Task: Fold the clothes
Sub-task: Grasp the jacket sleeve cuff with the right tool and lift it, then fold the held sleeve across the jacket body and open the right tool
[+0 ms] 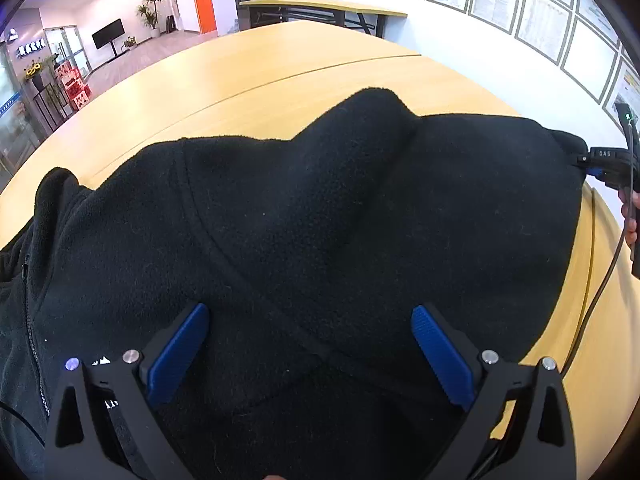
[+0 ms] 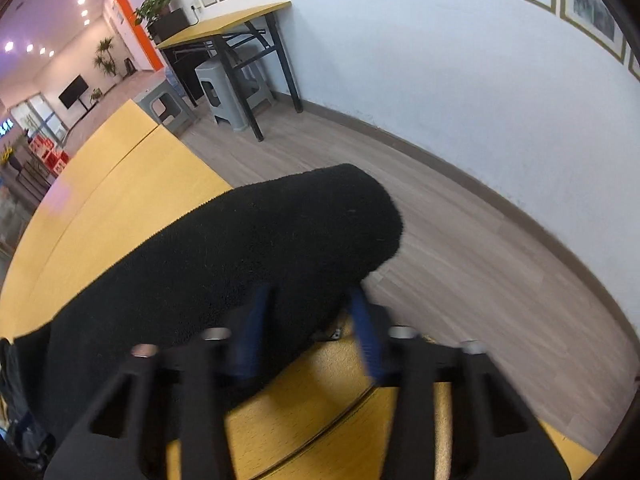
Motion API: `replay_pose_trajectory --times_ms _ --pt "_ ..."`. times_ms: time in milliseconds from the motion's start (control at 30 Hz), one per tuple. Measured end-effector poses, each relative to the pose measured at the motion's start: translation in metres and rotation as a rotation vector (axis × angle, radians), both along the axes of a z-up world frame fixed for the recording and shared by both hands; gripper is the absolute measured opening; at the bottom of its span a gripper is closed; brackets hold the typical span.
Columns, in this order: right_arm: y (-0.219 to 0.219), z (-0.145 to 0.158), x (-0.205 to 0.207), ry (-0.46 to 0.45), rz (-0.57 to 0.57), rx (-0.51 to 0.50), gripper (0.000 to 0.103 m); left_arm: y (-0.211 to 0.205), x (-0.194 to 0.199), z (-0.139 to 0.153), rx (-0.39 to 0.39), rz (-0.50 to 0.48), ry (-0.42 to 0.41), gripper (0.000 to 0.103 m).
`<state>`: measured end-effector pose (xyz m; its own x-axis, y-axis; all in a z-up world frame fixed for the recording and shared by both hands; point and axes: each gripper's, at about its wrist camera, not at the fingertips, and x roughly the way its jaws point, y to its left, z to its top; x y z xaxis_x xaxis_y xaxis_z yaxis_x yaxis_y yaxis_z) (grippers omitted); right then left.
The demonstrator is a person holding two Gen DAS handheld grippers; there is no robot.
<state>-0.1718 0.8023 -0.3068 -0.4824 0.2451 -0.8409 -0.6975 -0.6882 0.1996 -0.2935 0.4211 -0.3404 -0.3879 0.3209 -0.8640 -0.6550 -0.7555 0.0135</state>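
1. A black fleece (image 1: 320, 220) is lying spread across the yellow counter (image 1: 248, 80), covering most of the near half of it.
2. The fleece's zip (image 1: 30, 332) is running down its left part, as the left wrist view shows it, and a seam is curving across the cloth right of the zip.
3. The left gripper (image 1: 310, 352) is hanging over the fleece, pointing steeply down at it; its jaws are standing wide apart, with the blue pads (image 1: 178, 354) clear of each other and only flat cloth between them.
4. The right gripper (image 2: 310, 324) is sitting at the fleece's right edge, where the counter ends above the wooden floor (image 2: 460, 240).
5. A rounded end of the fleece (image 2: 320, 220) is sticking out beyond the counter's edge there, over the floor.
6. The right jaws are standing close together with a fold of the fleece between them; the picture is blurred, yet the pads appear to be pressing on the cloth.
7. In the left wrist view that gripper is showing at the fleece's far right corner, with part of a hand (image 1: 632, 220) on it.
8. Beyond the fleece the counter is bare, and a second table (image 2: 224, 24) is standing by the wall.
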Motion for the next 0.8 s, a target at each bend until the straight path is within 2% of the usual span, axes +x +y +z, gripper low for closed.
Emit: replay_pose_trajectory --times_ms 33,100,167,267,433,633,700,800 --pt "-0.003 -0.001 -0.001 -0.004 0.012 0.004 0.015 0.000 0.001 0.000 0.001 0.000 0.001 0.103" --pt "-0.007 -0.001 -0.004 -0.012 0.026 0.018 0.012 0.000 0.002 -0.001 0.001 0.000 0.001 0.103" --pt "-0.009 0.005 -0.001 0.019 0.015 0.022 0.009 0.001 0.004 -0.002 0.002 0.001 0.001 0.103" --pt "-0.020 0.043 0.011 0.143 -0.022 0.067 0.008 0.002 0.004 -0.004 0.005 0.005 0.002 0.103" --pt "-0.069 0.130 0.052 0.355 -0.038 0.172 0.008 0.005 0.005 -0.006 0.016 0.011 -0.001 0.103" --pt "-0.086 0.152 0.061 0.380 0.014 0.177 0.008 0.007 0.009 -0.009 0.024 0.000 0.006 0.103" --pt "-0.100 0.171 0.058 0.421 0.065 0.199 0.008 0.007 0.011 -0.009 0.018 -0.011 0.003 0.103" --pt "-0.140 0.216 0.048 0.514 0.195 0.234 0.009 -0.014 0.015 0.005 0.056 0.025 -0.042 0.102"
